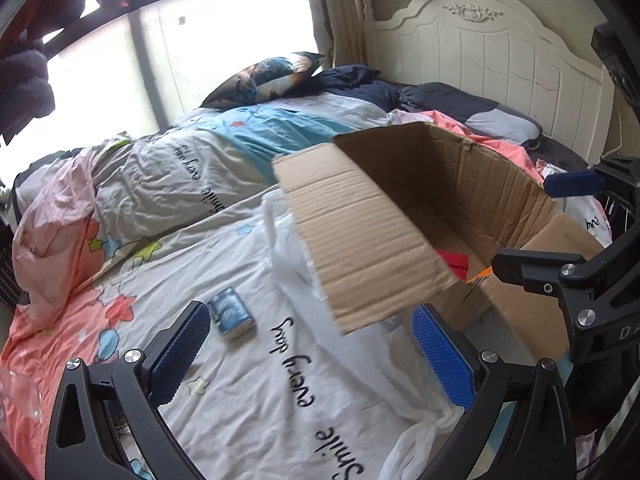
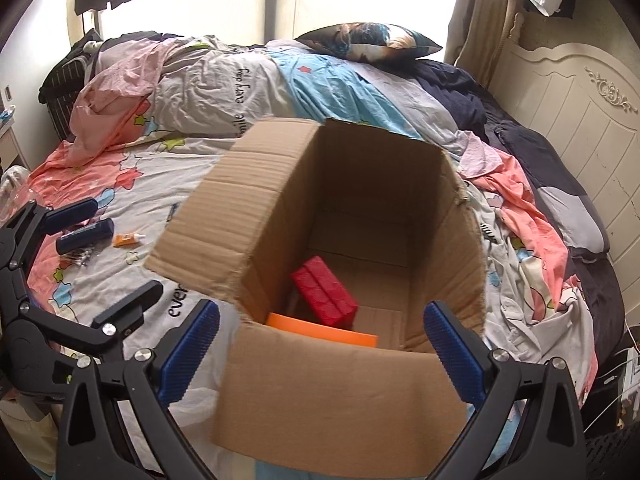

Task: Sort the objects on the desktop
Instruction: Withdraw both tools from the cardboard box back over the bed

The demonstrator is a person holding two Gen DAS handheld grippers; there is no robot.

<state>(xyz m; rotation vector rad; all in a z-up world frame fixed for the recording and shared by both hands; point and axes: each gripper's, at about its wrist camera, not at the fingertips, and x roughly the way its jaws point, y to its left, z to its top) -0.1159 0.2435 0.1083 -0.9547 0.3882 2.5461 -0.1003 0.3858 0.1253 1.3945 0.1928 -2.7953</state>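
Note:
An open cardboard box (image 2: 360, 184) stands on the bed; it also shows in the left wrist view (image 1: 372, 224). Inside lie a red box (image 2: 325, 298) and a flat orange item (image 2: 324, 330). My right gripper (image 2: 320, 340) is open and empty, just above the box's near edge. My left gripper (image 1: 312, 356) is open and empty, low over the quilt left of the box. A small blue packet (image 1: 233, 313) lies on the quilt just beyond its left finger (image 1: 180, 352). A dark tube (image 2: 85, 235) and a small orange tube (image 2: 127, 239) lie on the quilt at left.
A rumpled quilt (image 1: 248, 392) covers the bed, with a thin plastic bag (image 1: 292, 256) under the box. A pillow (image 2: 370, 42) and dark bedding lie toward the white headboard (image 2: 572, 120). Small metal bits (image 2: 78, 258) lie by the dark tube.

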